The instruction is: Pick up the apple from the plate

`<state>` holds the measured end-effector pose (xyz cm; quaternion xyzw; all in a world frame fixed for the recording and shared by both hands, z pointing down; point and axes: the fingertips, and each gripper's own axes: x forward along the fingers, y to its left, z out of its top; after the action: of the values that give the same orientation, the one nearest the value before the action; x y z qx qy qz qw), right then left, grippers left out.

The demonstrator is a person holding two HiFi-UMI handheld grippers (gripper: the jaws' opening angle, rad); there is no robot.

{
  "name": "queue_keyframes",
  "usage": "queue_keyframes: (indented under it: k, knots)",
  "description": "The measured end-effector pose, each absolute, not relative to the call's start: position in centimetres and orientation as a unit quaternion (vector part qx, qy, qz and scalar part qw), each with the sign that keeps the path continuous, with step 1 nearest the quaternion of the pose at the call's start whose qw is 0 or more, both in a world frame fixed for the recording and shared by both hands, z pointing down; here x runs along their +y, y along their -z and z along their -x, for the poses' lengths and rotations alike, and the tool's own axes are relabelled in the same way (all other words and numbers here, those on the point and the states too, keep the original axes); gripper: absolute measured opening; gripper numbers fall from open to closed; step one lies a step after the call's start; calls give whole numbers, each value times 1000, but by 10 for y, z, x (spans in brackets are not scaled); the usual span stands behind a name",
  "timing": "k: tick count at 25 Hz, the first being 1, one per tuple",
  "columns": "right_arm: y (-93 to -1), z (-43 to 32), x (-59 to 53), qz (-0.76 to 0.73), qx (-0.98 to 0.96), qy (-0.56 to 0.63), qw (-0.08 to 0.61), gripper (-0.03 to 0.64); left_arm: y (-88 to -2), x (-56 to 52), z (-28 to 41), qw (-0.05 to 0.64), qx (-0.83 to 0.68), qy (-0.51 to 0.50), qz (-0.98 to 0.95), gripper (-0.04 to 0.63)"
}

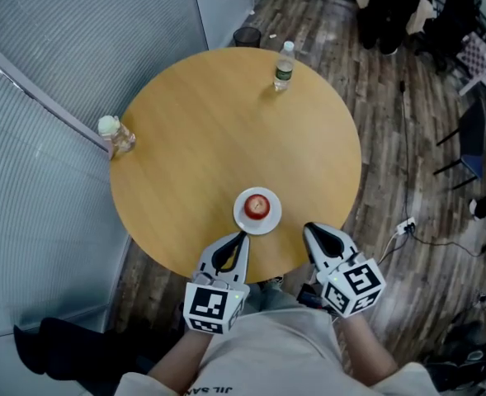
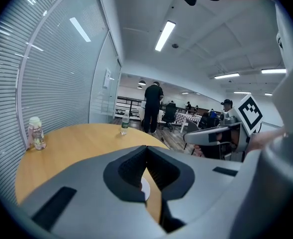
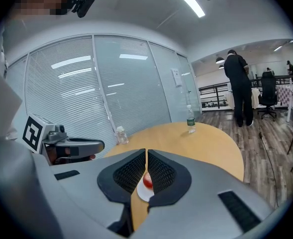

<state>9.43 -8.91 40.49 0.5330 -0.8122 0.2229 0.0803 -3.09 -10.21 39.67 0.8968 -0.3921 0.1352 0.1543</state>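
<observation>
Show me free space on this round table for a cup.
Free: middle of the round wooden table, between clear plastic bottle, small pale jar and white plate with red apple. Crowded: near edge, by plate, left gripper, right gripper.

"JIL SA…" on the shirt (image 1: 263,345)

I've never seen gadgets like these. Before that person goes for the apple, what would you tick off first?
1. Apple sits on the plate, in plain view: ok.
2. Fingers spread to take it: not ok. The left gripper and right gripper both have their fingers together.
3. Grippers empty: ok, nothing held.
4. Aim: ok for the right gripper, whose view shows the apple straight beyond its fingers.
5. Way clear: ok. The water bottle and small jar stand at the far edges of the table.
6. Which gripper will pick: cannot tell.
</observation>
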Motion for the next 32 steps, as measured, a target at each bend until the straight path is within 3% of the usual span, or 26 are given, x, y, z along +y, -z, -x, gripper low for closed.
queue_keyframes:
  k: [19,32]
  knots:
    - [-468,-95,-129,-527,-802,-250,125,35,-474,-152,19,190,-390,-169,-885,2]
    - [-496,-88,-131,-517,-799,-277,134,35,-548,-158,-1,222,-335,-248,-881,282]
